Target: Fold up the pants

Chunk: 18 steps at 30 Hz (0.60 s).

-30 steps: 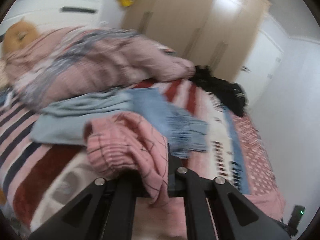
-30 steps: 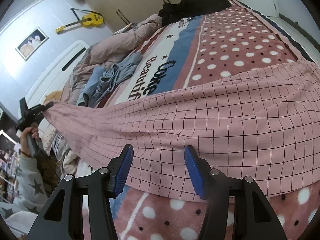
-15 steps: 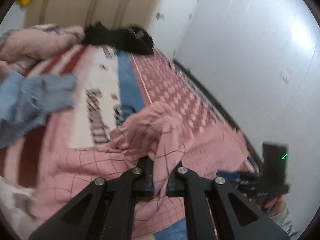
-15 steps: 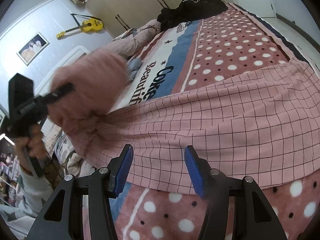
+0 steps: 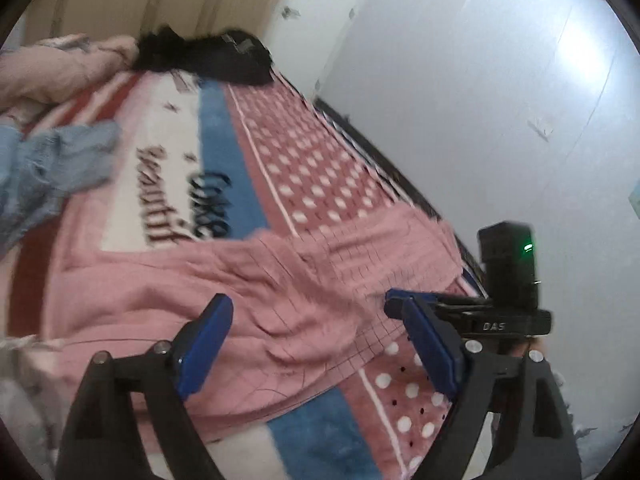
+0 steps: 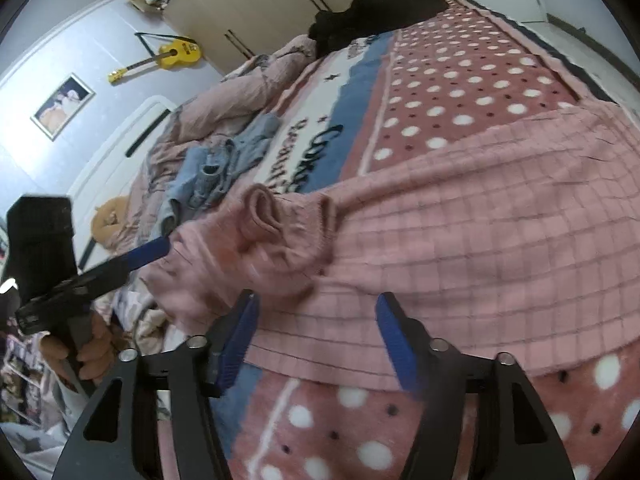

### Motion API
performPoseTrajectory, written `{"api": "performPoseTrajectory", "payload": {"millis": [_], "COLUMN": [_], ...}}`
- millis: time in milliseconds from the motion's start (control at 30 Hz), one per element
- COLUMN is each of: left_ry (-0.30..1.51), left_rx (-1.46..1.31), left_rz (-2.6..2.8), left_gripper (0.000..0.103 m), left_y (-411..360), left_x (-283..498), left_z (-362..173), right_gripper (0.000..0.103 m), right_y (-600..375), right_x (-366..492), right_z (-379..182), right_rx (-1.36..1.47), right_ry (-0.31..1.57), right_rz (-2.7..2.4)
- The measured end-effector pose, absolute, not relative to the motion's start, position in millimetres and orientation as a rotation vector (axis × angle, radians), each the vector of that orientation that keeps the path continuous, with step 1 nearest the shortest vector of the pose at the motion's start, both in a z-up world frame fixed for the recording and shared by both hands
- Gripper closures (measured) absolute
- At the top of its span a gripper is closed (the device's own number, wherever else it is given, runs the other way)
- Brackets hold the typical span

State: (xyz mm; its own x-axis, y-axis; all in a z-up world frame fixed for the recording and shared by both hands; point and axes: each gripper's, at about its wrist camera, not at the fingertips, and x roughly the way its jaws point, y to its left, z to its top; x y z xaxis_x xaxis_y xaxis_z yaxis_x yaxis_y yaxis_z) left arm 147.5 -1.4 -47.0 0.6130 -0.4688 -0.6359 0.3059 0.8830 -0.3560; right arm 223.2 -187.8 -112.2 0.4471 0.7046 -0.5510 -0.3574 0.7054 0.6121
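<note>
The pink checked pants (image 5: 280, 280) (image 6: 460, 232) lie folded over on the dotted bed blanket (image 5: 320, 184) (image 6: 460, 76), with a rumpled end on top. My left gripper (image 5: 316, 344) hovers just above them; its jaws are opening wide and the blue pads press on nothing. Seen from the right wrist, the left gripper (image 6: 148, 250) comes in from the left, held by a hand (image 6: 88, 352). My right gripper (image 6: 316, 340) sits at the pants' near edge with jaws opening and cloth ahead of the pads, not pinched. The right gripper (image 5: 404, 310) shows at the pants' right end.
Blue jeans (image 5: 52, 168) (image 6: 224, 160) lie crumpled further up the bed. A black clothes pile (image 5: 208, 56) (image 6: 380, 4) sits at the far end beside a pink quilt (image 6: 248, 92). A white wall (image 5: 480, 100) runs along the bed's side. A yellow guitar (image 6: 172, 56) hangs by the wardrobe.
My left gripper swung the pants' end across the bed toward the right gripper, laid it on the other half and let go. The right gripper's jaws spread wider.
</note>
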Motion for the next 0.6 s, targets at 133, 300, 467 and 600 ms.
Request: {"api": "performPoseTrajectory", "payload": {"millis": [133, 300, 467, 600], "left_ry": [0.736, 0.763, 0.773, 0.779], "left_rx": [-0.210, -0.268, -0.299, -0.276], "left_rz": [-0.271, -0.160, -0.154, -0.188], "left_gripper": [0.018, 0.018, 0.018, 0.018], "left_y": [42.5, 83.5, 94.7, 87.4], "left_x": [133.0, 126.1, 126.5, 129.9], "left_z": [-34.8, -52.2, -72.3, -83.7], "right_gripper": [0.013, 0.011, 0.094, 0.092], "right_y": [-163.0, -118.8, -90.1, -111.1], "right_x": [236.1, 255.0, 261.6, 265.3], "right_z": [-113.5, -120.2, -118.8, -111.7], "right_rx": [0.519, 0.417, 0.249, 0.310], "right_ry": [0.920, 0.983, 0.970, 0.917], "right_rz": [0.794, 0.745, 0.640, 0.595]}}
